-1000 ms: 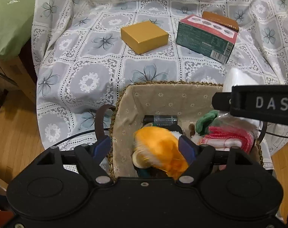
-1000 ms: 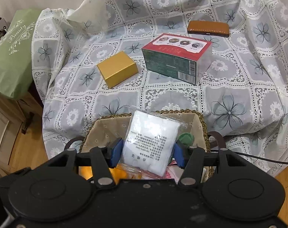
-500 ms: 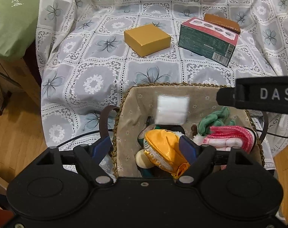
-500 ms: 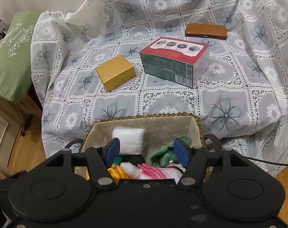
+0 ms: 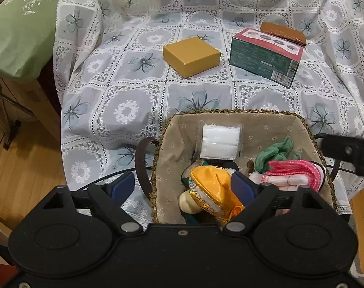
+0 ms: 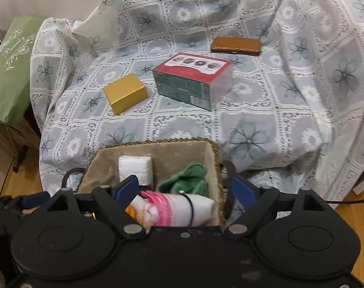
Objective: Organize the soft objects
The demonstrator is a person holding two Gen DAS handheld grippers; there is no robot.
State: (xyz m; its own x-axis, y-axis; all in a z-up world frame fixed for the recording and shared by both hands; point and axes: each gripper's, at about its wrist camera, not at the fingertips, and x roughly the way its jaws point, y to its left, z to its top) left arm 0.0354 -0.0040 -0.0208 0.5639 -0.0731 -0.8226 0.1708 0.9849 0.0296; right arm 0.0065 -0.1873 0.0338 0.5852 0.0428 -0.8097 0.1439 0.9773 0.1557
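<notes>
Left wrist: white pack (image 5: 220, 141) lies in basket (image 5: 232, 114), tongs (image 5: 183, 188) spread.

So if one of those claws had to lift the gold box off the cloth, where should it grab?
Across two opposite flat side walls of the gold box, coming straight down from above. It lies flat, low and square, with bare cloth all round it, so the jaws can straddle it.

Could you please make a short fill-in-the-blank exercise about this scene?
1. The white packet lies inside the ____.
2. The gold box sits ____ of the green and red carton, seen from the right wrist.
3. Both the left gripper and the right gripper are ____.

Missing words: basket; left; open
</notes>
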